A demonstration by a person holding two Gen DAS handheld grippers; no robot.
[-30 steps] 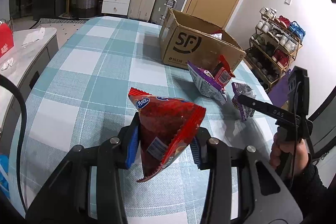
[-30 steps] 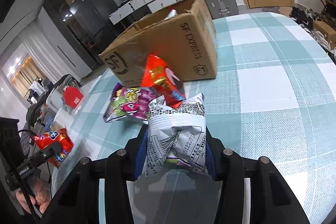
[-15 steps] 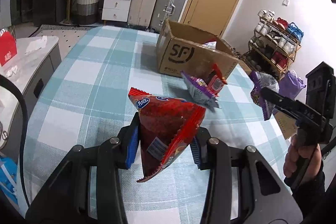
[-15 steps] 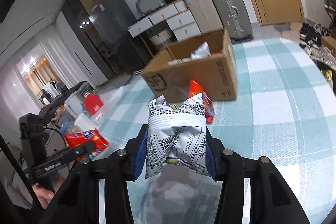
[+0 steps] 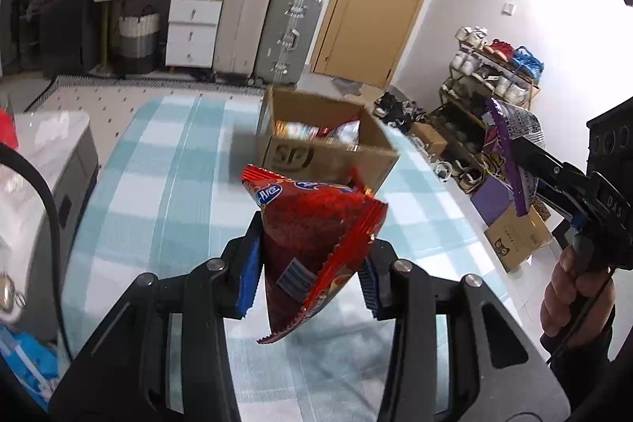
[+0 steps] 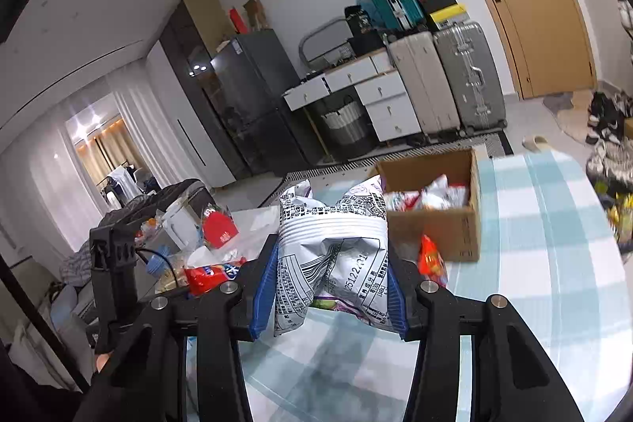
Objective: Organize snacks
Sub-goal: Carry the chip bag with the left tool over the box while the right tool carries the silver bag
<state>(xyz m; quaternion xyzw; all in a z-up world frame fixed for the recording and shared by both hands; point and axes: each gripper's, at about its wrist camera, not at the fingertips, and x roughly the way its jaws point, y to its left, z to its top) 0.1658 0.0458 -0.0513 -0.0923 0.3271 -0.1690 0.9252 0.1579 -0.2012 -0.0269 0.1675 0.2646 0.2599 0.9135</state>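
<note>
Snacks are mid-carry above the checked table (image 5: 166, 184): left gripper (image 5: 308, 279) clamps a red chip bag (image 5: 312, 224), right gripper (image 6: 328, 287) a silver-purple packet (image 6: 332, 256); next, release both over the open SF cardboard box (image 5: 324, 157)

You can read "SF" on the cardboard box (image 5: 316, 157), "DAS" on the right gripper (image 5: 526, 161) body, and "251.22" on the silver-purple snack bag (image 6: 336, 256) it carries.
</note>
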